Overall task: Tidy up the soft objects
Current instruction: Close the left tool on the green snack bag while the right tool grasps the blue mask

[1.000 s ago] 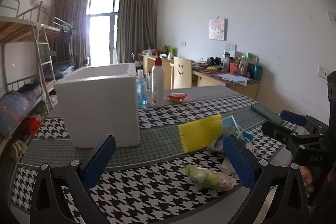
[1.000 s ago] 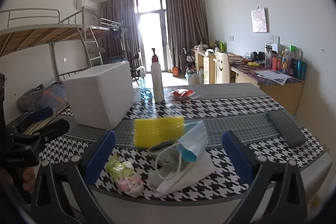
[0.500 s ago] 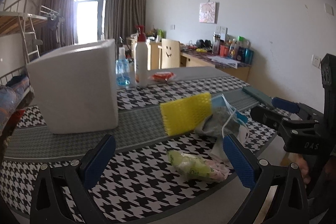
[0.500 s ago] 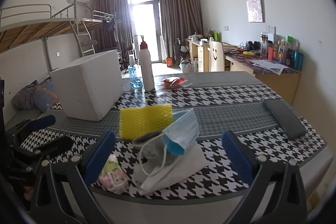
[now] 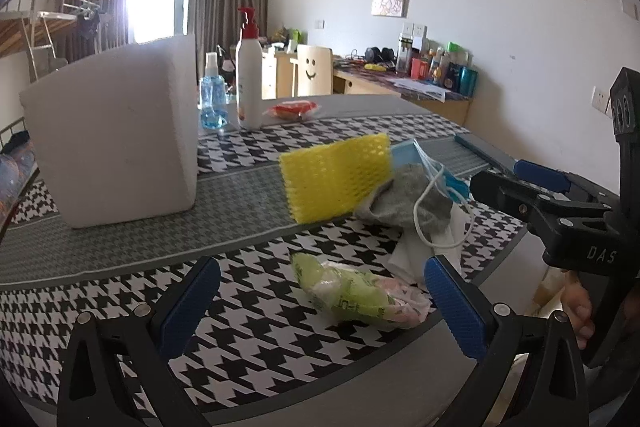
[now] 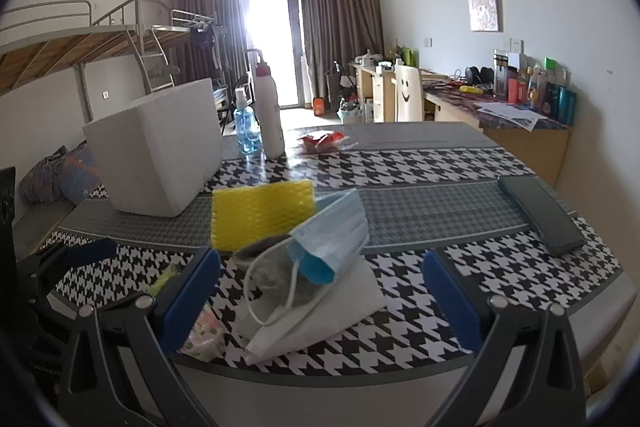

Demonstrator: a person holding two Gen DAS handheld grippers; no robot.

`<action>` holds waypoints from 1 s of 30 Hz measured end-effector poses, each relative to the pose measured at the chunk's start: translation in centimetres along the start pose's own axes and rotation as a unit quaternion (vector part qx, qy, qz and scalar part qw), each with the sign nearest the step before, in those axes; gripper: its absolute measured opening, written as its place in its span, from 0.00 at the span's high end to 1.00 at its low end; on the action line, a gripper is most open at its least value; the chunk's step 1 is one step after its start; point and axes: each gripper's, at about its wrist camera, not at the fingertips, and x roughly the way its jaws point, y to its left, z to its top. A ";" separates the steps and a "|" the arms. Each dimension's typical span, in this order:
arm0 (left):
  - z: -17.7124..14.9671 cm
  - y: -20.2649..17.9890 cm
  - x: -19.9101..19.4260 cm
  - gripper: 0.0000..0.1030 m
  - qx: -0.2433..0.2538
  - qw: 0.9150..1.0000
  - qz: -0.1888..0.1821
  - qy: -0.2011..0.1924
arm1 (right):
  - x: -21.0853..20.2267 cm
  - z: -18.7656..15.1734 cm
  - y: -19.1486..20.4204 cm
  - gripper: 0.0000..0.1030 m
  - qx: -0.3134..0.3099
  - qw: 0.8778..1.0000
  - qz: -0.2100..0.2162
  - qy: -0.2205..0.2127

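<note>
While both tools hang over the near edge of the table [image 6: 400, 379], neither one grips anything. Nearest the person, the left gripper [image 5: 320, 301] has its 2 blue-padded fingers [image 5: 188, 301] spread wide, released, above the black-and-white checked cloth [image 5: 256, 323]. Just ahead of it, near the right-hand pad, lies a crumpled green and pink plastic packet [image 5: 356, 291]. The right gripper [image 6: 320, 297] is likewise spread and empty, low over a small heap of soft things at the table's front.

That heap starts with a flat white cloth [image 6: 320, 311] lying on the table. A grey sock [image 5: 404, 201] is bunched on top of it, and a blue face mask [image 6: 332, 239] leans over the sock with its white ear loop [image 6: 272, 287] trailing down. A yellow mesh sponge [image 5: 336, 179] stands tilted against the back of the heap, touching the sock and the mask.

Off to the right, well apart from the heap, a dark flat phone-like slab [image 6: 540, 215] lies on the grey band of the cloth. Farther back on the left stands a big white foam box [image 5: 116, 139], its inside hidden from both views. Behind it, close together, are a small blue spray bottle [image 5: 212, 99] and a tall white pump bottle [image 5: 248, 75], with a red snack packet [image 5: 292, 109] lying just to their right. Beyond the table, a chair with a smiley face [image 6: 408, 95] stands by a cluttered desk [image 6: 500, 111], and curtains [image 6: 340, 23] frame a bright window.
</note>
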 end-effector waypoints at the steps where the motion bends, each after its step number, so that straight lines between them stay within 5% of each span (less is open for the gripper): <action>1: 0.0 -0.1 0.2 0.01 0.002 1.000 -0.001 0.004 | 0.1 0.0 -0.1 0.01 0.001 1.000 0.000 0.002; 19: -0.7 -1.3 3.8 0.01 0.012 0.998 -0.022 0.066 | 0.8 -0.6 -1.6 0.01 0.015 1.000 0.002 0.017; 30: -0.6 -1.9 5.0 0.19 0.023 0.995 -0.031 0.088 | 1.8 -0.6 -2.2 0.01 0.027 0.999 0.008 0.033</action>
